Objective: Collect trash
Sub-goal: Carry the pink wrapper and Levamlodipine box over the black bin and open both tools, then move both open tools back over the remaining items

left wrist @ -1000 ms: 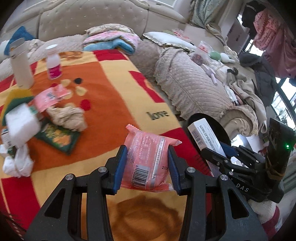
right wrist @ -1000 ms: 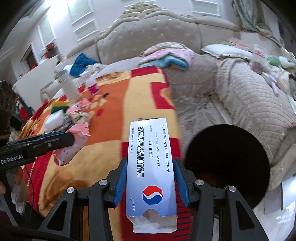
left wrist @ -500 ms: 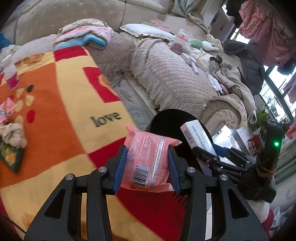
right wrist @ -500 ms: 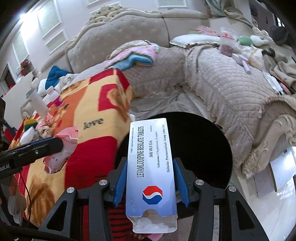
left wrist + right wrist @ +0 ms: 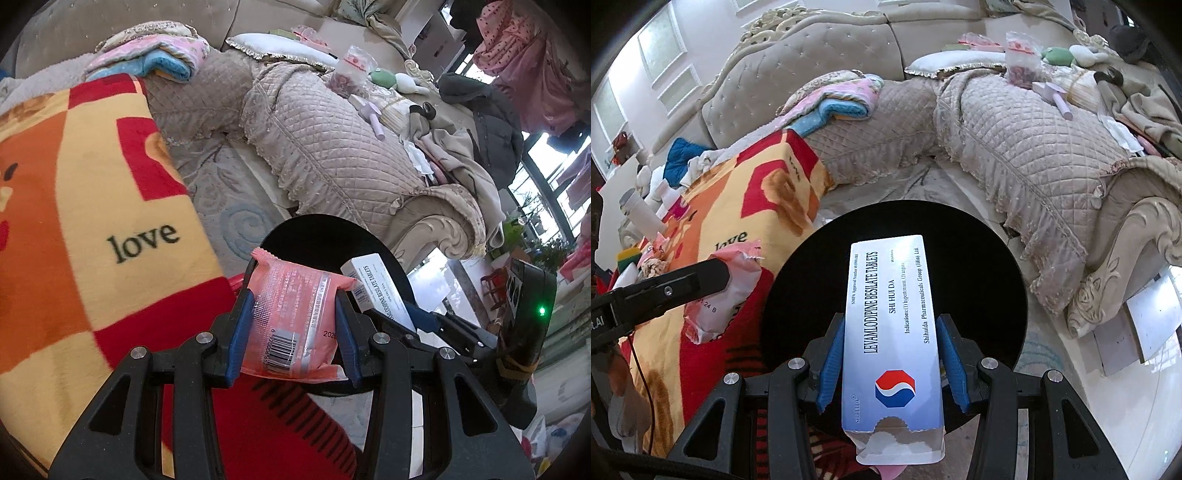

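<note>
Both tools have swung over the black bin, tilted down, left tool clamping the pink packet, right tool the tablet box.

Pink plastic packet, crinkled, w/ white strip and barcode near its lower edge, is held upright by its sides, in front of the near rim of a round black bin. White-and-blue tablet box, long and flat, printed side up, torn flap at near end, is held lengthwise over the bin's dark opening. Bin is seen on the floor betw. blanket-covered table and sofa.
</note>
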Available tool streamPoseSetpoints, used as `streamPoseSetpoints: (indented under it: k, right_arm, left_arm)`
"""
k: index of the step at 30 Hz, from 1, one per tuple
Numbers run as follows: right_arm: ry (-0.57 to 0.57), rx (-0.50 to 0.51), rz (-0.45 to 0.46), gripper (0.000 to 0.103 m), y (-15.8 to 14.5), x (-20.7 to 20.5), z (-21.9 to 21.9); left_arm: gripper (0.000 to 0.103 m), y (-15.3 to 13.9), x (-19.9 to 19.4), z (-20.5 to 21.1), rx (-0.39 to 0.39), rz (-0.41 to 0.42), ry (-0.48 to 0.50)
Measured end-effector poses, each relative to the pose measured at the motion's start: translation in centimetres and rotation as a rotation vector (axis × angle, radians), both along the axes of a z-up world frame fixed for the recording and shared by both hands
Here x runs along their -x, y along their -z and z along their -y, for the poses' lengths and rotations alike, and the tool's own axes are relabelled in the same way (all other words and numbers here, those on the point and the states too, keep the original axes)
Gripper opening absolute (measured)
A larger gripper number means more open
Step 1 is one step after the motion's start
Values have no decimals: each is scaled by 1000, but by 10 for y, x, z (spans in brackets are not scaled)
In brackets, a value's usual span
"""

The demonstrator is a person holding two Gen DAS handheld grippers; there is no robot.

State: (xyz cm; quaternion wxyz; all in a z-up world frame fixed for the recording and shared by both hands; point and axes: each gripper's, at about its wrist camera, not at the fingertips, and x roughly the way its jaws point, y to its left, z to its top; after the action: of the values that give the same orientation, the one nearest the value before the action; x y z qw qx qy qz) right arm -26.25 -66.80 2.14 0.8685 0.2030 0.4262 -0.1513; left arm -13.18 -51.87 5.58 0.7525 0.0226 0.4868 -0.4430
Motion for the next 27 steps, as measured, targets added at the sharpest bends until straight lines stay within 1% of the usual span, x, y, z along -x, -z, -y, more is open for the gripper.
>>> streamPoseSetpoints:
  k: [7,10,12,15,18,20,27]
  right_arm:
    - [21,-9,-5,48,6,0,8]
    - [34,-5,-8,52,8,1,9]
    - [43,-4,-14,53,9,1,9]
    - [44,-11,-18,54,10,1,8]
    - [42,-13,-18,54,10,0,5]
    - [36,-16,-16,55,9,0,1]
    - [-2,-10,-4,59,2,-8,-22]
  left_arm:
    - [41,4,3,10,24,-23,18]
    - [44,6,1,10,28,-36,13]
    - [44,6,1,8,36,-38,19]
    - [49,3,1,4,31,-24,19]
    - [49,-1,1,-1,25,-8,17]
    - [49,-2,2,-8,6,22,1]
    - [49,-5,-1,-40,-50,77,-76]
